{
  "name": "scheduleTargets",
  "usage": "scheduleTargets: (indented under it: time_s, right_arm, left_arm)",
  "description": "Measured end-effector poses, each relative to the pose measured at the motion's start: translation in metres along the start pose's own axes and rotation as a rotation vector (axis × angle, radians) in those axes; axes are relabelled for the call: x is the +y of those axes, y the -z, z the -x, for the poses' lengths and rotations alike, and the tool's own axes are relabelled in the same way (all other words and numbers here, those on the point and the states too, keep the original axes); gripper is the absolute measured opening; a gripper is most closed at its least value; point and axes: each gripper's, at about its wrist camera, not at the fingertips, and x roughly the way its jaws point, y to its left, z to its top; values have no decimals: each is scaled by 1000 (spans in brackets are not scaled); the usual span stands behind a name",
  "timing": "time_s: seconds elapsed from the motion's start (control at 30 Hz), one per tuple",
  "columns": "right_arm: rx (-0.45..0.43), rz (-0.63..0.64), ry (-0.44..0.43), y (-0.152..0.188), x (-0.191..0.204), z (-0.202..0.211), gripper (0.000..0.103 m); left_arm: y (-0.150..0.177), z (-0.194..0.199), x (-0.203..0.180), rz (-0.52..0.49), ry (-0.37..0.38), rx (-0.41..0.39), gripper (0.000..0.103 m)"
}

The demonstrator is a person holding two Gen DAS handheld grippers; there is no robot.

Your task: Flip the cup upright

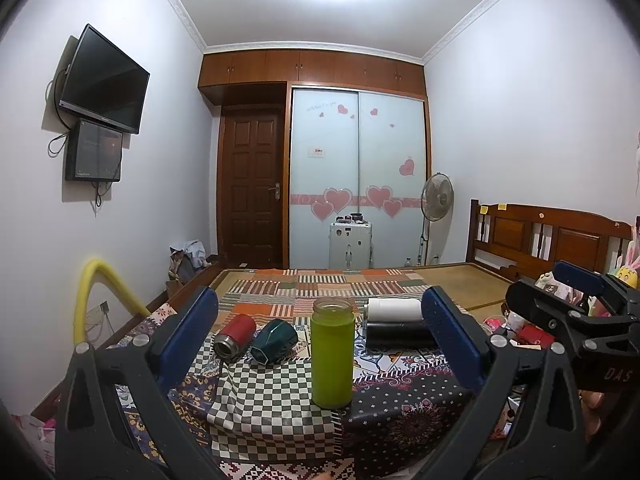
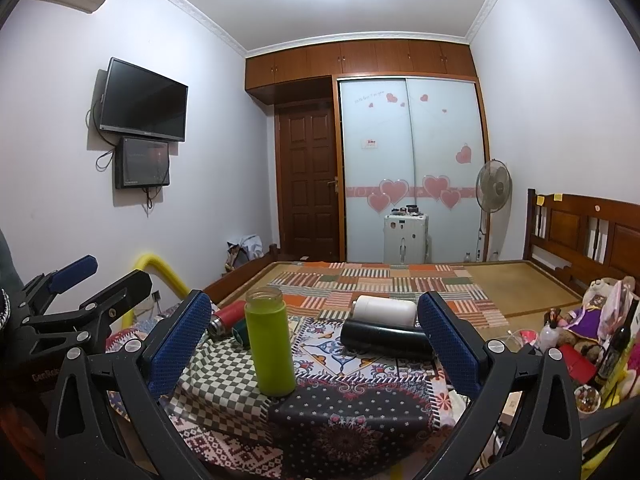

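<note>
A lime green cup (image 1: 333, 354) stands upright on the patchwork cloth, also in the right wrist view (image 2: 270, 342). A red cup (image 1: 235, 335), a dark teal cup (image 1: 274, 340), a white cup (image 1: 394, 309) and a black cup (image 1: 398, 334) lie on their sides behind it. The white cup (image 2: 385, 310) and black cup (image 2: 386, 342) also show in the right wrist view. My left gripper (image 1: 320, 340) is open and empty, back from the green cup. My right gripper (image 2: 314, 344) is open and empty, with the green cup left of its middle.
The cloth-covered table (image 1: 400, 404) stands before a bed with a wooden headboard (image 1: 548, 236). Toys and bottles (image 2: 592, 332) crowd the right side. A yellow padded pipe (image 1: 100, 292) rises at the left. A fan (image 1: 436, 200) and a white suitcase (image 1: 350, 244) stand by the wardrobe.
</note>
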Motion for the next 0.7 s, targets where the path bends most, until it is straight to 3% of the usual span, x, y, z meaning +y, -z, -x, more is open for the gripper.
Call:
scheduleTargets:
  time_s: [0.7]
  right_arm:
    - [-8,-3,-4,-3,4,0,103]
  left_arm:
    - [3,-1,1,11,6,21,103]
